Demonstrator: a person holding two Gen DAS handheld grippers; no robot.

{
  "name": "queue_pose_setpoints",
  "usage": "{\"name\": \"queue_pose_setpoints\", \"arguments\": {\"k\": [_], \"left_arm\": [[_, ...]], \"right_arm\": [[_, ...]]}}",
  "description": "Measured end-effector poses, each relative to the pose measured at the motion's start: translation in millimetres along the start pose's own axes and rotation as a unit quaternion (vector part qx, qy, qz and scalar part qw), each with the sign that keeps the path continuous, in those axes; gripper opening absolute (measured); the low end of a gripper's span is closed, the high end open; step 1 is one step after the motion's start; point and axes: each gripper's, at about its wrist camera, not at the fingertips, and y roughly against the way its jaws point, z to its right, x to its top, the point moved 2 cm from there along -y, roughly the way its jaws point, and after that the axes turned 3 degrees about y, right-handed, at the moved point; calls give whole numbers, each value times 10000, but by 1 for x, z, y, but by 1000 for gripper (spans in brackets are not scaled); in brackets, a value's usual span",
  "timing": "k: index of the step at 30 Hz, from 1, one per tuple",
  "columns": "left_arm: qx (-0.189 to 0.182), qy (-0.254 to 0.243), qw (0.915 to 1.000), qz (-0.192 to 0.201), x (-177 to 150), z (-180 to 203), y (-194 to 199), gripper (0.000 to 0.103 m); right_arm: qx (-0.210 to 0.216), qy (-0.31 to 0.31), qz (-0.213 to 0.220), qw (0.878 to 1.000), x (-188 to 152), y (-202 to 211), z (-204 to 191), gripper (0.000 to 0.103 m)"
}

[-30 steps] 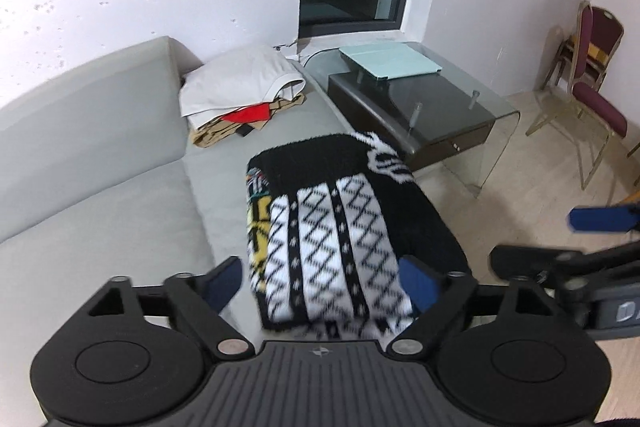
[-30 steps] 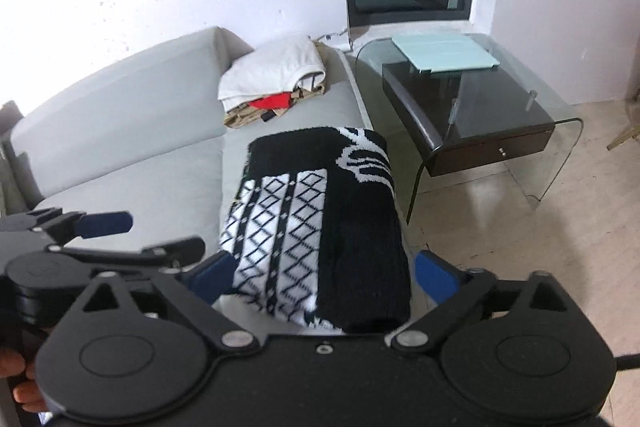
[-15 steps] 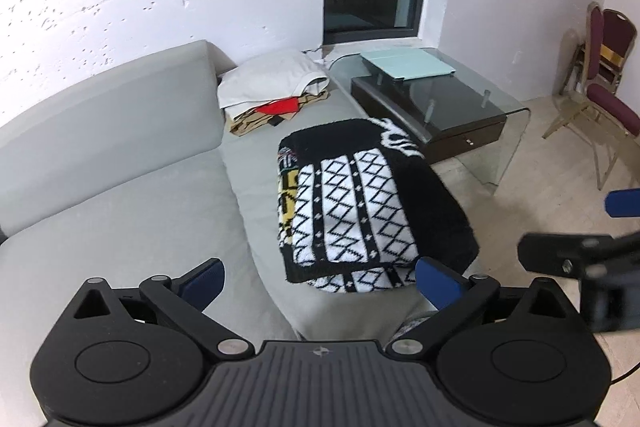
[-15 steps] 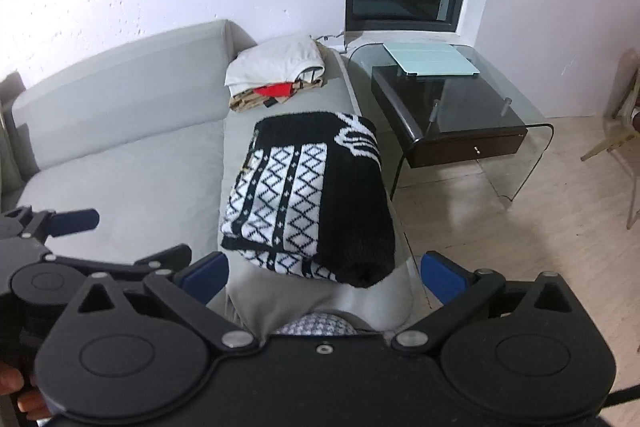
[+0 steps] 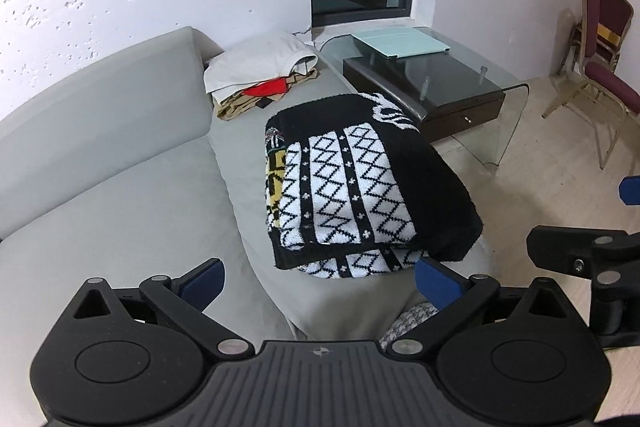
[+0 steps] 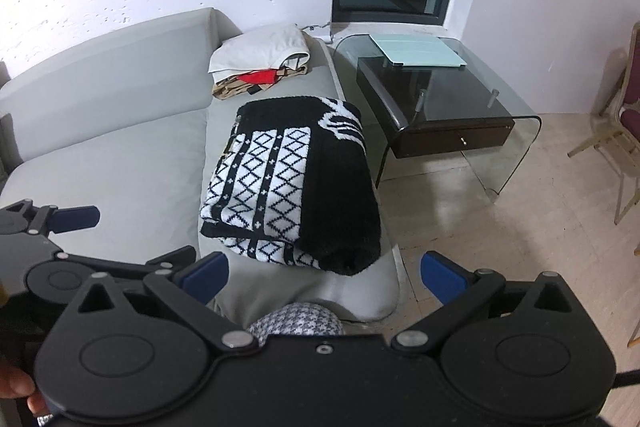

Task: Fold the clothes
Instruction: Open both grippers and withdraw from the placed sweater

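A folded black-and-white patterned sweater (image 5: 360, 187) lies on the grey sofa seat (image 5: 120, 219) near its right end; it also shows in the right wrist view (image 6: 296, 187). My left gripper (image 5: 320, 279) is open and empty, held back above the sofa's front edge, clear of the sweater. My right gripper (image 6: 320, 275) is open and empty, also pulled back from the sweater. The right gripper shows at the right edge of the left wrist view (image 5: 592, 255).
A stack of folded clothes, white on top (image 5: 260, 63), sits at the sofa's far end. A glass side table (image 5: 460, 83) with a teal tablet case (image 5: 400, 43) stands right of the sofa. Chairs (image 5: 600, 59) stand by the right wall. A houndstooth cloth (image 6: 296, 319) lies below the sofa edge.
Both grippers have drawn back and up from the folded sweater, which now looks smaller and lies untouched on the sofa. Both stay open.
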Motion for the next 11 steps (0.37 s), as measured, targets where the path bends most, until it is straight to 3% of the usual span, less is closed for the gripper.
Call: {"name": "queue_pose_setpoints", "arguments": {"k": [11], "left_arm": [[-122, -14, 9999, 47, 4, 5, -5, 103]], "right_arm": [[94, -154, 30, 9998, 0, -4, 9, 103]]}}
